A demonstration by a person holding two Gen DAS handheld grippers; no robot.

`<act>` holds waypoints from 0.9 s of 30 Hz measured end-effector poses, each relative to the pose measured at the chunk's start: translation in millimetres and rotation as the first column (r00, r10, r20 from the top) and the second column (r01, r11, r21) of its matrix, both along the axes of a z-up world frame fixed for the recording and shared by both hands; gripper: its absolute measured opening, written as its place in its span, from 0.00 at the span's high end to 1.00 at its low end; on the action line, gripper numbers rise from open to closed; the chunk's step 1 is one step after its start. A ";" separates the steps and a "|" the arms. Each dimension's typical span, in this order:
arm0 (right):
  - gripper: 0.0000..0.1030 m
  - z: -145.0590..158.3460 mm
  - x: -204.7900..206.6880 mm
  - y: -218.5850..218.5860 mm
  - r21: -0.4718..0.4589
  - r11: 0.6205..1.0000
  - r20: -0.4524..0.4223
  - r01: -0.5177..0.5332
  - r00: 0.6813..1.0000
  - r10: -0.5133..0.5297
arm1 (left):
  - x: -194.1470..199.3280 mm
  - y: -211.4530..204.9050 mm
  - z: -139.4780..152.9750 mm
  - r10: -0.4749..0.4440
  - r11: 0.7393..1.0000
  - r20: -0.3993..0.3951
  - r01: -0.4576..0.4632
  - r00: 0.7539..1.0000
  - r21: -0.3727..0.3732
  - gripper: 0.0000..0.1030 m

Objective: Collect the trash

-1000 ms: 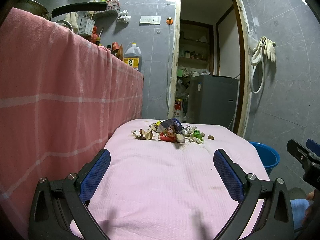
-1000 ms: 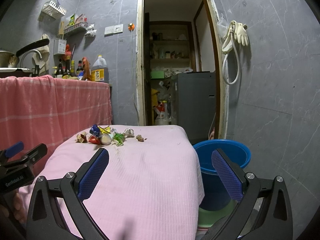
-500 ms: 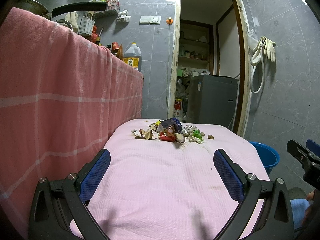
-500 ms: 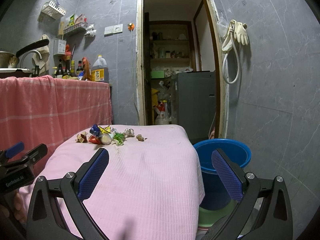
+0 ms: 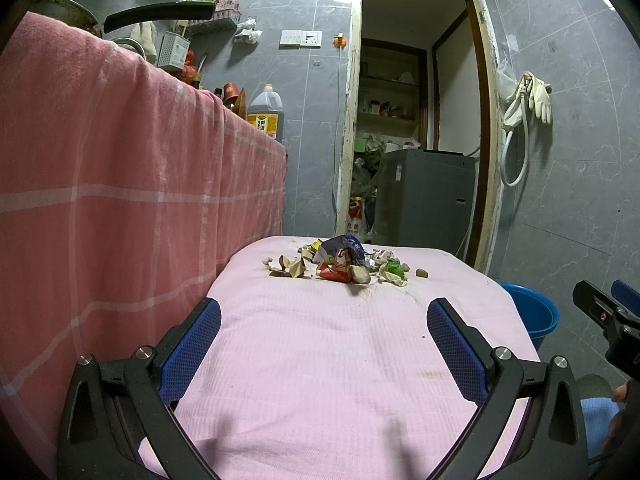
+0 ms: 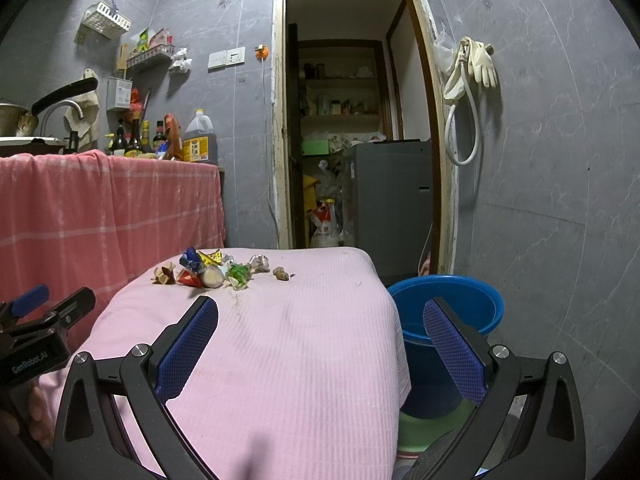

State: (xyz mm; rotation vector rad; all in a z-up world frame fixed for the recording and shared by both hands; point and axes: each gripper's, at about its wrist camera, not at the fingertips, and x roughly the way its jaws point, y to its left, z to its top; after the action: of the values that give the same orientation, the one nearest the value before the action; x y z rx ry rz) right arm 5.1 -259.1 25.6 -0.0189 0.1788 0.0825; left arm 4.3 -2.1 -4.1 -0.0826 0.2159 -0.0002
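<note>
A small pile of trash (image 5: 344, 266), wrappers, crumpled paper and scraps, lies at the far end of a table under a pink cloth (image 5: 328, 352); the pile also shows in the right wrist view (image 6: 212, 270). A blue bucket (image 6: 448, 312) stands on the floor to the right of the table; its rim shows in the left wrist view (image 5: 532, 312). My left gripper (image 5: 324, 344) is open and empty above the near part of the cloth. My right gripper (image 6: 320, 344) is open and empty above the table's near right side.
A counter draped in a red checked cloth (image 5: 120, 184) runs along the left, with bottles and a pan on top. A doorway (image 6: 352, 140) behind the table leads to a grey appliance. A lone brown scrap (image 6: 281, 273) lies right of the pile.
</note>
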 end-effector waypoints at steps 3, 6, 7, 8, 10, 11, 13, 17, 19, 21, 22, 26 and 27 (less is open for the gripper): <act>0.00 -0.2 0.3 -0.1 0.000 1.000 -0.001 0.000 1.000 0.000 | 0.1 0.0 -0.1 0.000 1.000 0.000 0.000 1.000 -0.001 0.02; 0.00 0.0 0.6 -0.6 0.001 1.000 -0.001 0.001 1.000 -0.001 | 0.3 0.0 0.0 0.000 1.000 -0.001 0.000 1.000 0.000 0.02; 0.00 0.0 0.7 -0.7 0.001 1.000 -0.002 0.000 1.000 0.000 | 0.2 0.1 0.0 0.000 1.000 0.000 0.000 1.000 0.000 0.02; 0.00 -0.3 0.5 -0.1 0.001 1.000 -0.003 0.000 1.000 0.000 | 0.2 0.1 0.0 0.000 1.000 0.000 0.000 1.000 -0.001 0.02; 0.00 -0.1 0.9 -0.9 0.001 1.000 -0.002 0.000 1.000 0.000 | 0.3 0.1 0.1 0.000 1.000 -0.001 0.000 1.000 -0.001 0.02; 0.00 -0.5 0.8 -0.2 0.001 1.000 -0.002 0.000 1.000 0.000 | 0.4 0.2 0.0 0.000 1.000 -0.001 0.000 1.000 -0.001 0.02; 0.00 -0.2 1.1 -1.2 0.002 1.000 -0.003 0.000 1.000 0.000 | 0.3 0.2 0.1 0.000 1.000 -0.001 0.000 1.000 0.000 0.02; 0.00 -0.2 1.4 -1.3 0.002 1.000 -0.004 0.000 1.000 0.000 | 0.5 0.3 0.0 0.000 1.000 -0.001 0.000 1.000 -0.001 0.02; 0.00 -0.3 1.3 -1.2 0.003 1.000 -0.003 0.001 1.000 -0.001 | 0.5 0.2 0.0 0.000 1.000 -0.001 0.000 1.000 -0.001 0.02; 0.00 -0.3 1.7 -1.4 0.002 1.000 -0.004 0.000 1.000 0.000 | 0.6 0.2 -0.1 0.000 1.000 -0.002 0.000 1.000 -0.001 0.02; 0.00 -0.1 1.7 -1.9 0.003 1.000 -0.004 0.000 1.000 0.000 | 0.6 0.2 0.0 0.000 1.000 -0.002 0.000 1.000 -0.001 0.02; 0.00 0.0 1.9 -2.1 0.003 1.000 -0.005 0.001 1.000 -0.001 | 0.7 0.3 0.0 0.000 1.000 -0.002 0.000 1.000 -0.001 0.02; 0.00 -0.1 1.9 -2.1 0.004 1.000 -0.004 0.001 1.000 -0.001 | 0.8 0.3 0.0 0.000 1.000 -0.002 0.000 1.000 -0.001 0.02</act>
State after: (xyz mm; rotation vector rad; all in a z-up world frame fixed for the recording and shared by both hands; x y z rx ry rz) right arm 7.0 -261.1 25.6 -0.0151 0.1831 0.0822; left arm 5.0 -1.8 -4.1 -0.0840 0.2176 -0.0001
